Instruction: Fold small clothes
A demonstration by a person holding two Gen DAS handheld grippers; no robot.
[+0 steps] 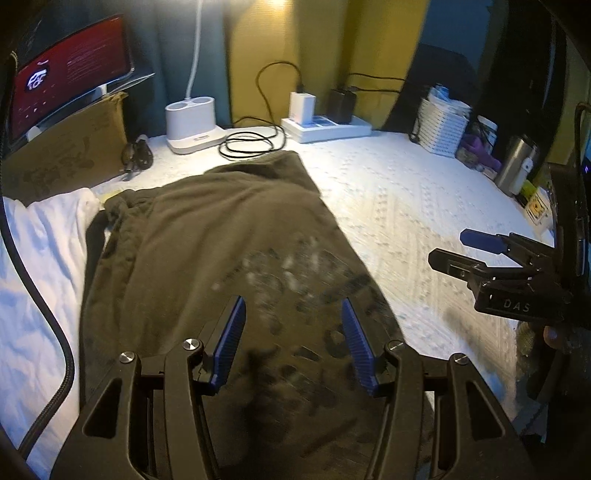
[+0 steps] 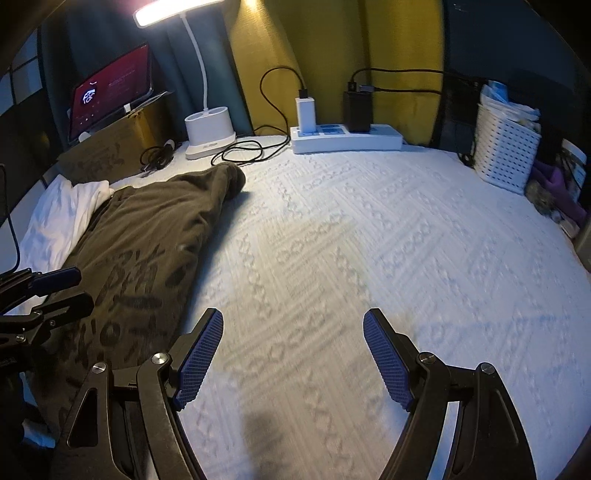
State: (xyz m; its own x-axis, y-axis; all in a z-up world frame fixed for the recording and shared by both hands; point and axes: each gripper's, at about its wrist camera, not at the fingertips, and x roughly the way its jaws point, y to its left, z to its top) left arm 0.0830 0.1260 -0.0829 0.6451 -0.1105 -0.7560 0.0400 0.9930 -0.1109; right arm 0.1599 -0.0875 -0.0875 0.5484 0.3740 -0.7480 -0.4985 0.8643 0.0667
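The left claw (image 1: 293, 332) hovers, jaws apart and empty, over the olive garment (image 1: 207, 236) (dark print); the right claw (image 2: 293, 356) gapes above the white bedspread (image 2: 406, 229).

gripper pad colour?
Blue, ribbed pads on black fingers; clearest in the right wrist view.

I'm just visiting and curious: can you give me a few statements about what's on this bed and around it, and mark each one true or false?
1. Both grippers are holding cloth. False: the left gripper and right gripper are open and empty.
2. The olive garment partly covers a white garment. True.
3. The desk lamp is off. False: it is lit.
4. A white basket stands at the bedspread's far right. True.
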